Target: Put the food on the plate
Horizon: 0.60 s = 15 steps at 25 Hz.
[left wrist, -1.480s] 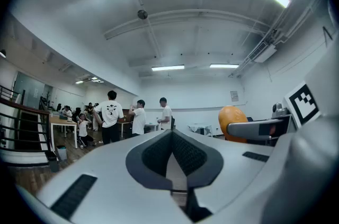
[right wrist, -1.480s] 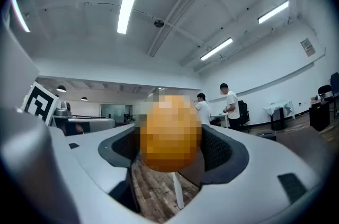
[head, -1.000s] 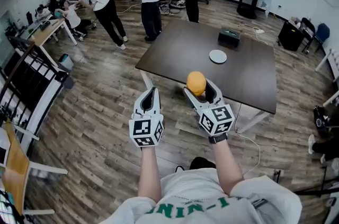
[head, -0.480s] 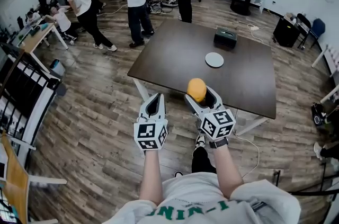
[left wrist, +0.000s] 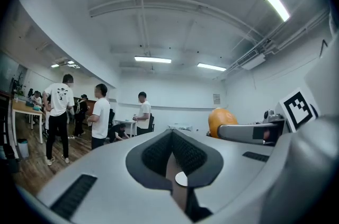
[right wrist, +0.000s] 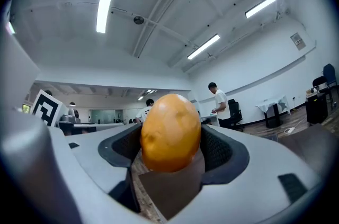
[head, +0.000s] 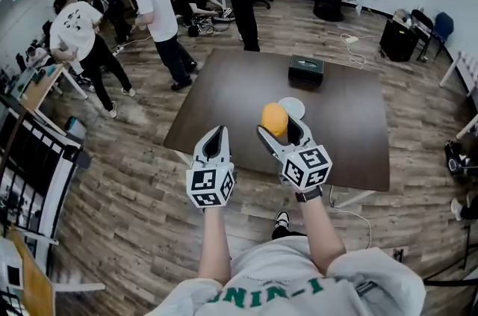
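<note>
Smooth, rounded orange food item (head: 274,118) clamped in the right gripper (head: 278,125), over the dark brown rectangular table (head: 351,135).

The right gripper's ridged black pads press on both sides of the food, which fills the gap between them in the right gripper view. In the head view the food covers the near left edge of the small round white plate (head: 294,109) on the table. The left gripper (head: 215,134) has its jaw tips together, grasping nothing. A black box (head: 305,69) sits farther back.

i see glossy smooth skin on the orange rounded food (right wrist: 170,133), matt grey plastic on the right hand-held gripper (head: 278,126), a matt dark-brown desk (head: 351,135).
</note>
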Tool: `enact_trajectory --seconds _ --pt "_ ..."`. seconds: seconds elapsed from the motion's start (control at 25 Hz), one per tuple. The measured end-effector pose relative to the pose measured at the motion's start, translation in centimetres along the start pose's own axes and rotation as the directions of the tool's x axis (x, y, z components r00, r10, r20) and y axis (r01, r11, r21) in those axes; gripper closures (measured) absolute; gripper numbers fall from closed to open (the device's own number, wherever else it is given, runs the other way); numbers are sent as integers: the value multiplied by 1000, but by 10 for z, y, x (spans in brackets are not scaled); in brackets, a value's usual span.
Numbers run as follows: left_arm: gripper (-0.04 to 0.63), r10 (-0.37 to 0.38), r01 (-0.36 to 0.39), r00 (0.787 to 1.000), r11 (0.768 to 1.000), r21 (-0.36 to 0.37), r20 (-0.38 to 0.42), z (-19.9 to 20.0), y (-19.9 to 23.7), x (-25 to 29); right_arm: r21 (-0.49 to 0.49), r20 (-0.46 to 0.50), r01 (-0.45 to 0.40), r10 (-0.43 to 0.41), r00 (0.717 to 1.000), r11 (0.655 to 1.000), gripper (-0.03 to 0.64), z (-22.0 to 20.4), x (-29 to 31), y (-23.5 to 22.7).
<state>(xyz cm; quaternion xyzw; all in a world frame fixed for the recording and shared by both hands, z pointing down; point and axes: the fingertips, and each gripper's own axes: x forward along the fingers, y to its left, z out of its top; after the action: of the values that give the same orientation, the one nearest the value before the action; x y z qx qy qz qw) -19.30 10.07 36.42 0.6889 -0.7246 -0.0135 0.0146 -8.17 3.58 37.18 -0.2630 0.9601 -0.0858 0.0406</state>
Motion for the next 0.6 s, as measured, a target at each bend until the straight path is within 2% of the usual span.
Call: enact_trajectory --seconds 0.16,0.36,0.6 --pt "581 -41 41 999 999 7 4 6 -17 77 -8 14 23 -23 1000 1000 265 20 25 -62" --pt "581 -74 74 997 997 2 0 -3 -41 153 -4 12 53 -53 999 999 265 24 41 -131" --pt "581 -67 67 997 998 3 -37 -22 -59 201 5 -14 129 -128 992 992 265 12 45 -194"
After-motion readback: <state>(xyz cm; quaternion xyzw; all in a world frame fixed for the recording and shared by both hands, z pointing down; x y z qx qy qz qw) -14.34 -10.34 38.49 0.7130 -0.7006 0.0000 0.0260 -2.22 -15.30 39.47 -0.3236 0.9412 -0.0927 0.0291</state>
